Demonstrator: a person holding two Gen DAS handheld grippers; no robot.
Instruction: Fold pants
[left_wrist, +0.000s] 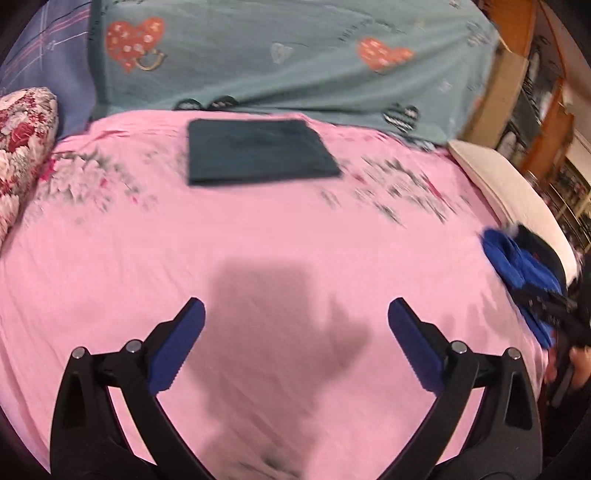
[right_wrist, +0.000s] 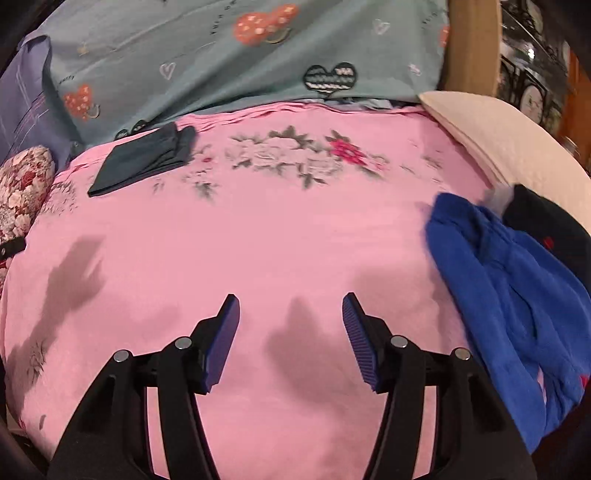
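A dark teal garment (left_wrist: 258, 149) lies folded into a flat rectangle at the far side of the pink floral bedsheet (left_wrist: 258, 236); it also shows in the right wrist view (right_wrist: 142, 158) at far left. A crumpled bright blue garment (right_wrist: 517, 295) lies in a heap at the bed's right edge, also in the left wrist view (left_wrist: 524, 273). My left gripper (left_wrist: 295, 310) is open and empty above bare sheet. My right gripper (right_wrist: 290, 306) is open and empty, just left of the blue heap.
A dark garment (right_wrist: 554, 225) lies behind the blue one. A white pillow (right_wrist: 509, 147) sits at the right edge, a floral cushion (left_wrist: 22, 147) at the left. A teal heart-print blanket (left_wrist: 295, 55) runs along the back. Shelves (left_wrist: 546, 129) stand at right.
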